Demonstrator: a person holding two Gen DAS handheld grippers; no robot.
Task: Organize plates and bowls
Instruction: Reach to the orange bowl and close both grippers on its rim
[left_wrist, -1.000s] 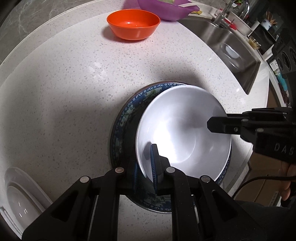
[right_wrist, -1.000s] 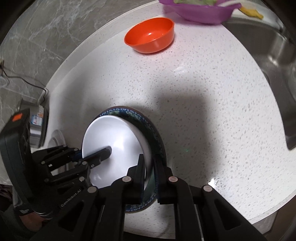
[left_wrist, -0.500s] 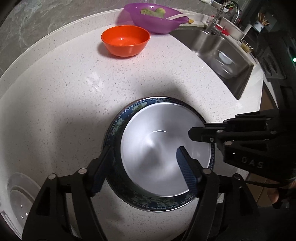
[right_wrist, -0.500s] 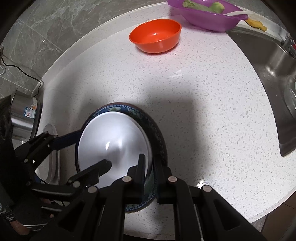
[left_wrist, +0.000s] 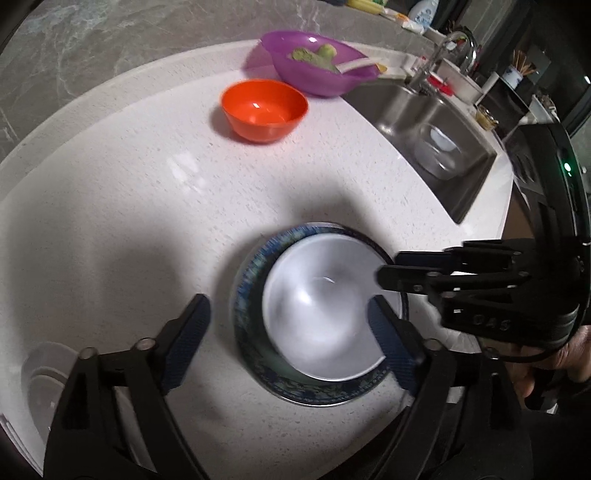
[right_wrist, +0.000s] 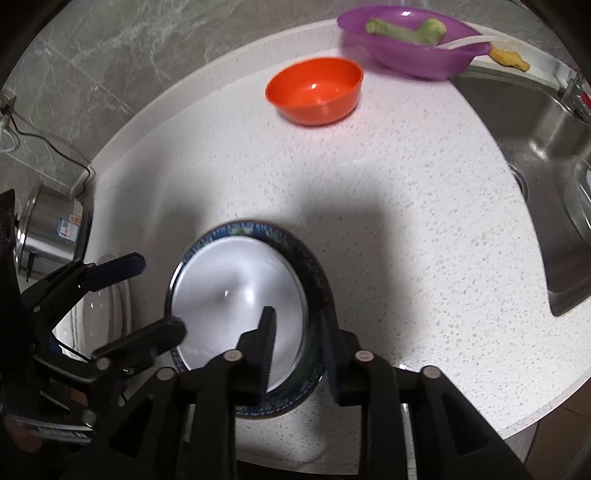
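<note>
Left wrist view: a white bowl (left_wrist: 325, 317) sits inside a blue patterned plate (left_wrist: 258, 266) on a speckled white counter (left_wrist: 147, 206), near its front edge. The left gripper (left_wrist: 288, 325) hangs above them with its two blue-padded fingers spread wide, one to the left of the plate and one over the bowl's right rim, holding nothing. The right gripper (left_wrist: 384, 267) reaches in from the right, its tips over the bowl's right edge. Farther back stands an orange bowl (left_wrist: 264, 110), and just behind it a purple bowl (left_wrist: 317, 72) holding green vegetable pieces. A steel sink (left_wrist: 417, 122) lies to the right.

Right wrist view: the right gripper (right_wrist: 297, 345) has its fingers a little apart, straddling the right rims of the white bowl (right_wrist: 236, 295) and the plate (right_wrist: 314, 266); whether they touch the rims is unclear through blur. The left gripper (right_wrist: 155, 295) shows at the left, open. A steel pot (right_wrist: 48, 236) stands at the far left.
</note>
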